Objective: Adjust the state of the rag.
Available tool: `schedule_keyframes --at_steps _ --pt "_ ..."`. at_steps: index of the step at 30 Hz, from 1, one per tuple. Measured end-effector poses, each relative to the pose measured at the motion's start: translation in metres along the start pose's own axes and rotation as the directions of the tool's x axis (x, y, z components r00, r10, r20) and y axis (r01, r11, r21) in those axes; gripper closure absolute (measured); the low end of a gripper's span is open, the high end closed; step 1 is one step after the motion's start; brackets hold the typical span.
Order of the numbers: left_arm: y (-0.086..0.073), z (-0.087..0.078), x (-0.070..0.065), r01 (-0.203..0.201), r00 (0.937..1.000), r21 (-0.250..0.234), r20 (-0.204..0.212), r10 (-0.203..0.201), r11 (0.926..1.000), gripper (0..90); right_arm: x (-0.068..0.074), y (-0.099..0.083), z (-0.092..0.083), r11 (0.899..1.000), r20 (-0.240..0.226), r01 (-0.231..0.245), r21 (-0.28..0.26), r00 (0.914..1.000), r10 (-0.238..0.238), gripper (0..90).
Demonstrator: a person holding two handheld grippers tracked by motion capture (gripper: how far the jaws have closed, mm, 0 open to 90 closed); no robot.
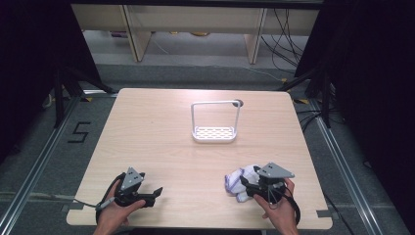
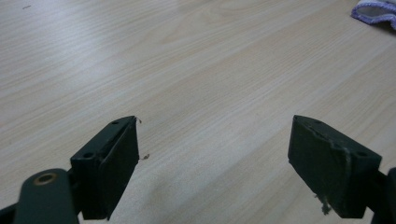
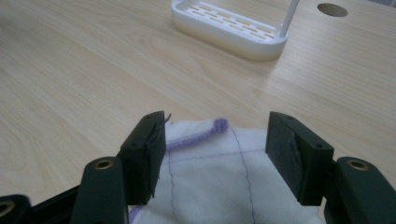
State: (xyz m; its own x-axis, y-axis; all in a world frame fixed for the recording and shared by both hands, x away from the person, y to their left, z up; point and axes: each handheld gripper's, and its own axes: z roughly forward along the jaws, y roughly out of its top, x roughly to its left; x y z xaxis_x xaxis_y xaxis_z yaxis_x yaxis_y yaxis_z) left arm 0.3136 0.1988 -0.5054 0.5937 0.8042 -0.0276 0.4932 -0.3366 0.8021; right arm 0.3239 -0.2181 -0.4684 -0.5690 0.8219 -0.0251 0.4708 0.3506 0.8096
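Note:
A crumpled white cloth (image 1: 239, 179) with purple edging lies near the table's front right edge. My right gripper (image 1: 246, 184) is right at it, open, and in the right gripper view the cloth (image 3: 210, 177) lies between and under the spread jaws of that gripper (image 3: 215, 140). A white rack (image 1: 215, 132) with a slotted base and a tall wire hoop stands at the table's middle back; the right gripper view has the rack's base (image 3: 229, 29) farther off. My left gripper (image 1: 155, 193) rests open at the front left over bare wood (image 2: 215, 140); the cloth's edge (image 2: 376, 10) peeks in at the far upper right.
The light wooden table (image 1: 156, 137) has a round cable hole (image 1: 239, 103) just behind the rack. Black frame legs and cables stand on the floor beyond the table's sides. Wooden furniture legs stand behind the table.

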Motion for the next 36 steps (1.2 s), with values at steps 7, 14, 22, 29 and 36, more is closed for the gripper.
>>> schedule_keyframes --at_steps 7,14,22,29,36 --pt "-0.001 0.001 0.000 -0.002 1.0000 0.009 0.002 0.002 1.0000 16.0 0.003 0.014 0.017 0.999 0.028 0.038 0.027 0.9989 -0.039 48.0" --pt "-0.001 0.001 0.000 -0.007 0.9999 0.016 0.012 0.007 0.9998 16.1 0.000 0.013 0.028 0.996 0.018 0.016 0.092 0.9997 -0.018 53.2" --pt "-0.001 0.003 -0.001 -0.014 0.9998 0.014 0.016 0.014 0.9998 16.3 0.008 0.014 0.032 0.993 -0.057 0.077 0.095 0.9958 -0.071 88.2" --pt "-0.001 0.003 -0.002 -0.017 0.9995 0.021 0.025 0.016 0.9996 16.4 0.015 0.036 0.002 0.995 -0.078 0.094 -0.034 0.9923 -0.096 89.3" --pt "0.003 0.007 -0.009 0.005 0.9950 0.017 0.100 -0.007 0.9998 16.7 0.014 0.063 -0.034 0.984 -0.094 0.095 -0.152 0.9895 -0.110 89.3"
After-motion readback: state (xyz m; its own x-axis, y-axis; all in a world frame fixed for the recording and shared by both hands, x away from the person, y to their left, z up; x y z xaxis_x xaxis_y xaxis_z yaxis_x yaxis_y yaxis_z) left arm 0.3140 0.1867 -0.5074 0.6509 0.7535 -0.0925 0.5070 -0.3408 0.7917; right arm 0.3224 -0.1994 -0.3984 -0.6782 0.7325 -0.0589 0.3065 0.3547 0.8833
